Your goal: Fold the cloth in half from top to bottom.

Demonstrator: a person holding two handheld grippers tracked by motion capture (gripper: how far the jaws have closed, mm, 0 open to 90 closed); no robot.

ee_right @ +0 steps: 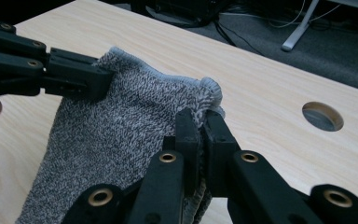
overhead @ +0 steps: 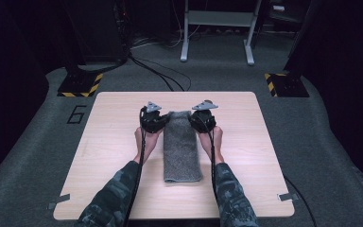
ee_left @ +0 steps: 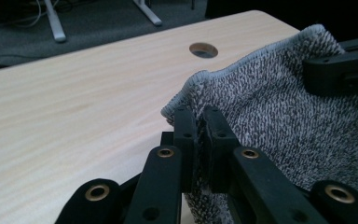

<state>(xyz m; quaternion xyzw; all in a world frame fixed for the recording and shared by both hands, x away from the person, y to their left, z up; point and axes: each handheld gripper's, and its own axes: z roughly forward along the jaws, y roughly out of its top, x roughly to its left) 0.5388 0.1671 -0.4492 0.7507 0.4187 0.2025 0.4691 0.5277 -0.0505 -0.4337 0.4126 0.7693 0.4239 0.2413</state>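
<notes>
Nearest to me, two forearms in camouflage-patterned sleeves (overhead: 118,189) are reaching in over the near edge of the pale wooden worktop (overhead: 113,189), with a black cable trailing back along each one. Between them a grey knitted towel (overhead: 182,146) is lying folded into a long strip, its near end resting flat on the wood, close to the middle of the worktop.

Further along, the left hand-held gripper (overhead: 152,118) is clamping the far left corner of the towel; in the left gripper view (ee_left: 199,135) its two black jaws are pressing together on the hemmed edge, with the fabric pinched between them. The right hand-held gripper (overhead: 203,117) is doing the same at the far right corner, and the right gripper view (ee_right: 200,135) shows its jaws closing tight on a bunched fold of cloth. That far end of the towel is standing slightly raised off the wood between the two.

Beyond the towel, a round hole (ee_right: 322,116) is showing in the worktop. Past the far edge, on the grey carpet (overhead: 217,75), a white metal frame (overhead: 217,28) is standing, and black bases with yellow-striped edges (overhead: 80,85) are sitting at either side.
</notes>
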